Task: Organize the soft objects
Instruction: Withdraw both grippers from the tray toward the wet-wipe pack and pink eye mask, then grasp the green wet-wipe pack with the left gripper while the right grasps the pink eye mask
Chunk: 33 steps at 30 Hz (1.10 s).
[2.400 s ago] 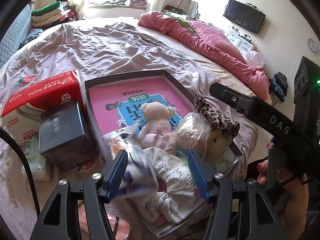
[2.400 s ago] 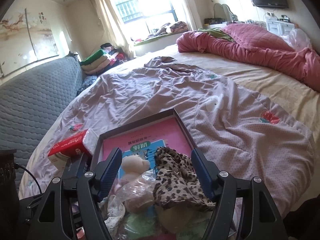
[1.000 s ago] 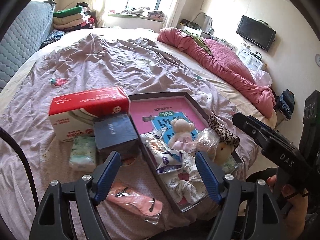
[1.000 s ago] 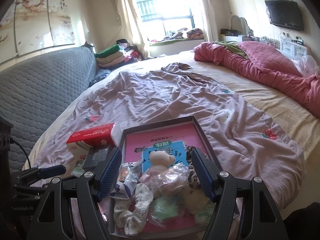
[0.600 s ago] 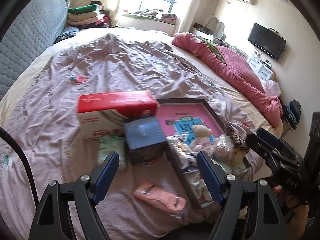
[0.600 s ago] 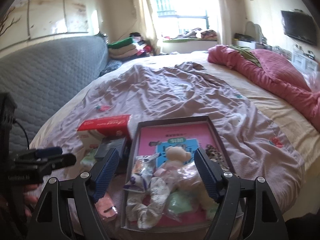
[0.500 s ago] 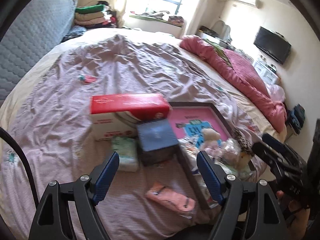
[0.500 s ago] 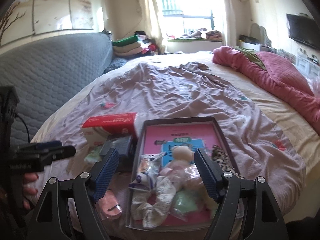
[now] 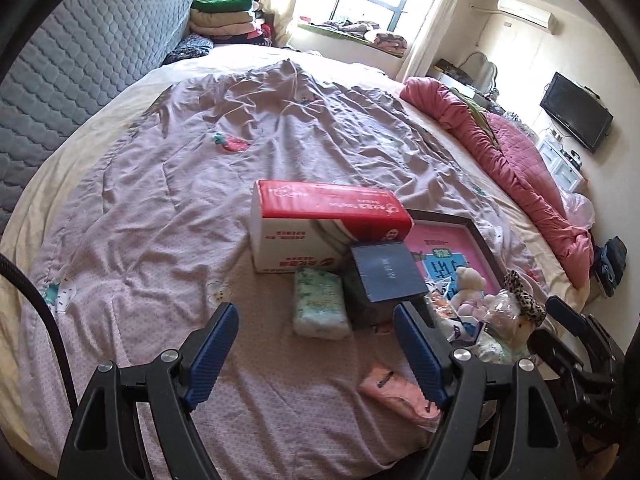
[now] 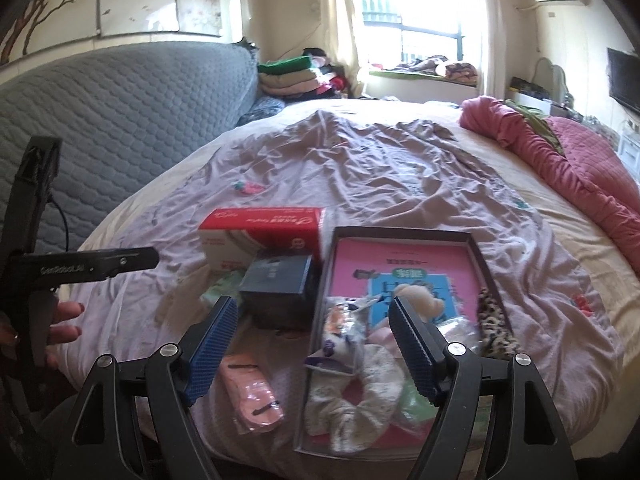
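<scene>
The left gripper hangs with its jaws wide apart and nothing between them, and the right gripper likewise stands open and empty above the near edge of the bed. Just ahead of the left one lie a small pale green packet and, nearer the edge, a pink wrapped pouch; both rest loose on the bedspread outside the dark-framed tray. The tray already holds a little teddy, a floral scrunchie and a leopard-print piece (all bunched at its near end). To finish well, I would take the pouch or packet across its narrow width, squeeze lightly, and set it in the tray's bare far part. The red tissue pack and dark box sit just beside the tray.
</scene>
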{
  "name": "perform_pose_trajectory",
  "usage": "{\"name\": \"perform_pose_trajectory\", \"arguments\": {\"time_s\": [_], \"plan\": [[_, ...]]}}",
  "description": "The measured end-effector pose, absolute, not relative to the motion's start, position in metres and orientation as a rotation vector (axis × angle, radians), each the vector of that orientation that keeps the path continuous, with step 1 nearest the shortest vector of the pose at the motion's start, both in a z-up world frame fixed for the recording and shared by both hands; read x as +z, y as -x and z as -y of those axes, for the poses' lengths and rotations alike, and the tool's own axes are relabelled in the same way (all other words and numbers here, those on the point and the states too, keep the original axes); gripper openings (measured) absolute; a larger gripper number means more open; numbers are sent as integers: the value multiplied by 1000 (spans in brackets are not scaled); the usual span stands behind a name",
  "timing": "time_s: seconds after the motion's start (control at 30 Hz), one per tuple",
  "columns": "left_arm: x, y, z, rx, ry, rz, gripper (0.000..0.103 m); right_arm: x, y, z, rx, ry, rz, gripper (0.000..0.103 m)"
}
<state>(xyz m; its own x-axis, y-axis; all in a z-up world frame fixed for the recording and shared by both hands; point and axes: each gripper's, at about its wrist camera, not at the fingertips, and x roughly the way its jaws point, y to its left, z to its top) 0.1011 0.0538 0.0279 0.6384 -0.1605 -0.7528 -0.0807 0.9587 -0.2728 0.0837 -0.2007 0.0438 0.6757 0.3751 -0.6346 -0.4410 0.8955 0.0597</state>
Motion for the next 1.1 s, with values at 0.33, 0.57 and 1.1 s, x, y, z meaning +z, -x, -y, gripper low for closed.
{"name": "perform_pose_trajectory", "arguments": {"time_s": [0.33,0.57,1.1], "plan": [[9,-107,-50,-51,263,-937,79,20,-78,165,541,175,-752,79],[-8,-118,-41,-70,241,-984,79,-6,-78,144,595,225,-820,79],[-54,-155,-17,-84,158,-1086,79,-43,-90,123,634,267,-919,79]]}}
